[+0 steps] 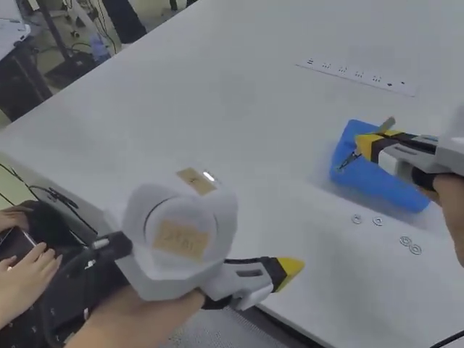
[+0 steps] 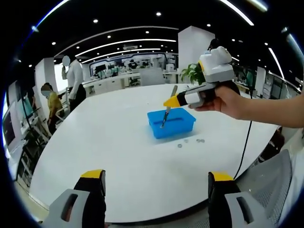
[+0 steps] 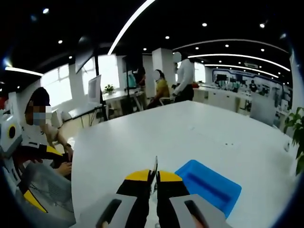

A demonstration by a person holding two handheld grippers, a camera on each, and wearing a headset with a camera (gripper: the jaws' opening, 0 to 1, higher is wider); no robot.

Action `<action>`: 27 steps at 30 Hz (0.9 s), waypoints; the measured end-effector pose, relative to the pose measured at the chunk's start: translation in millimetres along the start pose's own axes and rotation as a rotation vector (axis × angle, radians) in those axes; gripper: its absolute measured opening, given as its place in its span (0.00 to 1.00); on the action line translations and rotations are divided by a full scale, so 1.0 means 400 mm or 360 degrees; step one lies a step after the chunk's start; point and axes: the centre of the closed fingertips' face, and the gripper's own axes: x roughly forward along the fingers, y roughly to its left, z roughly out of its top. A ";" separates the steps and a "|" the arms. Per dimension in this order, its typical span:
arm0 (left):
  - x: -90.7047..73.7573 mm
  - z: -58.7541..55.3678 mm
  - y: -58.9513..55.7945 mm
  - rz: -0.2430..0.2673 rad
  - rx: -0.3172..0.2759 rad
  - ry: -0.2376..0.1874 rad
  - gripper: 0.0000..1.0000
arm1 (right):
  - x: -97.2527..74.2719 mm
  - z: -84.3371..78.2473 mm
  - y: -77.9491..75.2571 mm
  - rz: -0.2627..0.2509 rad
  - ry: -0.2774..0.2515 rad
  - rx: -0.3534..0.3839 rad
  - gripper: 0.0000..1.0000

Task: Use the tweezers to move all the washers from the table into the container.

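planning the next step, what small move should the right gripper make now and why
Probably, if the tips are empty, swing the right gripper off the blue container and lower the tweezers to the nearest washer: four washers lie on the table beside it.

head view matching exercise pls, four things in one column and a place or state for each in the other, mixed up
Things:
1. tweezers
2. washers
3. container
4. left gripper

Places or states:
a. open, holding nothing
b. blue, standing on the table
c. lying on the bare table beside the container
d. clamped in the right gripper, tips at the container

Pairs: 1-d, 2-c, 3-b, 4-a
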 end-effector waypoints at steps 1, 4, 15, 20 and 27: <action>0.000 -0.001 0.000 -0.0002 0.0000 0.0004 0.91 | 0.001 0.004 -0.005 -0.0007 -0.0007 0.0000 0.00; -0.001 -0.003 0.006 0.0001 0.0015 0.0016 0.91 | 0.012 0.013 -0.039 -0.0056 -0.0023 0.0046 0.00; 0.007 -0.008 0.005 -0.0018 0.0039 0.0042 0.90 | 0.049 0.041 -0.110 -0.0170 -0.0072 0.0098 0.00; 0.016 -0.007 0.003 -0.0030 0.0041 0.0051 0.89 | 0.077 0.021 -0.127 -0.0181 -0.0033 0.0084 0.00; 0.021 -0.001 -0.001 -0.0037 0.0052 0.0052 0.89 | 0.102 -0.016 -0.139 -0.0178 0.0028 0.0088 0.00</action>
